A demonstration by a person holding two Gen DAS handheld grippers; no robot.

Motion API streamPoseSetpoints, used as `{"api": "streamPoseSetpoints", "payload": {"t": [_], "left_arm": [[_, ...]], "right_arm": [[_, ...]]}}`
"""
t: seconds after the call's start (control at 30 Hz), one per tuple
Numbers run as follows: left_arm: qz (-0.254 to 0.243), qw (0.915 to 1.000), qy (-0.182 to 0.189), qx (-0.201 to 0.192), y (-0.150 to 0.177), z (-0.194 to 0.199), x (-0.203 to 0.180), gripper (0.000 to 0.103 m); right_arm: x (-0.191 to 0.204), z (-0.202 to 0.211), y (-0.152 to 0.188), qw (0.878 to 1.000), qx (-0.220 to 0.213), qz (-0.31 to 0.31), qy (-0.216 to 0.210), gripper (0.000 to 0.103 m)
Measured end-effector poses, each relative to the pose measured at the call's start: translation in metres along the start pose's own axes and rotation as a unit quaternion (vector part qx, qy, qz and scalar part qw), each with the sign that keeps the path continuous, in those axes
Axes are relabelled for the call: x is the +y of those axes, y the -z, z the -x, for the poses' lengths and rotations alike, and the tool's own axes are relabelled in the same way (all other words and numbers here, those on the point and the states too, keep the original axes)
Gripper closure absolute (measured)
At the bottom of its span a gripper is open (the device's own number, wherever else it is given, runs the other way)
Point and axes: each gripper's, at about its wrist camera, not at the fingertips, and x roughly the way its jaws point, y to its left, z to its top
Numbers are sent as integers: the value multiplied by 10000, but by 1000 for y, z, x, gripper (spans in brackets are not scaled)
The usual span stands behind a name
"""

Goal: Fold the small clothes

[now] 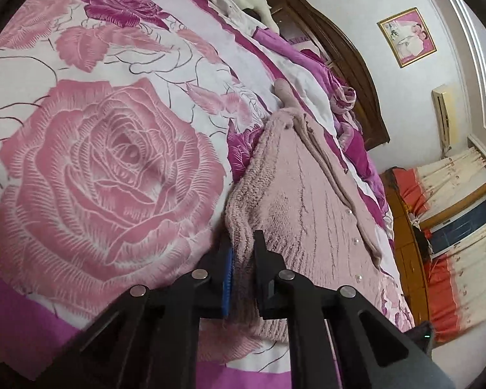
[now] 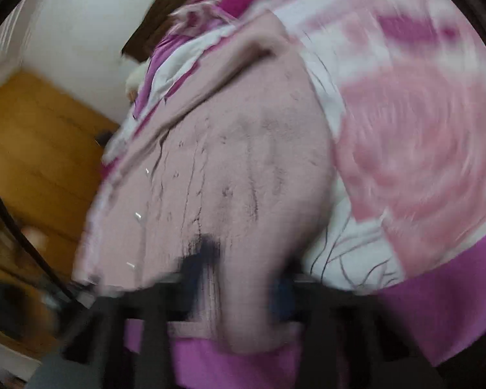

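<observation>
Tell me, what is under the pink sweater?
The pink sweater lies on the rose-print bedsheet. Both grippers, left gripper and right gripper, pinch its hem. Anything beneath it is covered.

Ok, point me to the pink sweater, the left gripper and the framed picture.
pink sweater (image 1: pixel 295 214): left wrist view, on its knit front panel.
left gripper (image 1: pixel 243 249): left wrist view, midway between the fingertips, closed on the hem.
framed picture (image 1: pixel 406 37): left wrist view, centre of the print.

Pink knit cardigan (image 1: pixel 295 207) on rose-print bed (image 1: pixel 107 162).

You won't find any readable text, label, brand, number or sign in either wrist view; the right is blurred.
</observation>
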Motion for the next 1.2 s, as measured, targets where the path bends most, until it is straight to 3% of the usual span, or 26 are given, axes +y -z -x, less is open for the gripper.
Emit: {"api": "streamPoseSetpoints", "payload": {"t": [0.07,0.13,0.27,0.43,0.57,0.77,0.87,1.1,1.2], "left_arm": [[160,9993,129,308,-7,-3,4,103],[107,9986,202,478,-12,-6,6,103],[-257,9983,-87,514,-10,-11,-5,103],[343,9968,274,675,-15,-3,7,103],[730,9940,569,587,-13,11,16,103],[181,9960,812,316,-3,43,-12,103],[9,9956,874,322,0,51,-29,103],[17,9951,893,413,2,58,-52,103],[-239,9956,787,455,8,65,-63,103]], "right_arm": [[-17,-4,0,9983,34,-499,-315,88],[-17,-8,-1,9981,87,-473,-379,88],[-11,-14,-4,9984,147,-445,-308,88],[8,-17,-20,9992,368,182,16,92],[25,22,-28,9983,47,583,-3,92],[36,91,-39,9947,-680,755,-184,94],[40,106,-37,9928,-823,867,-116,94],[44,107,-22,9913,-692,1115,28,94],[48,109,-11,9893,-673,1292,108,94]]}}
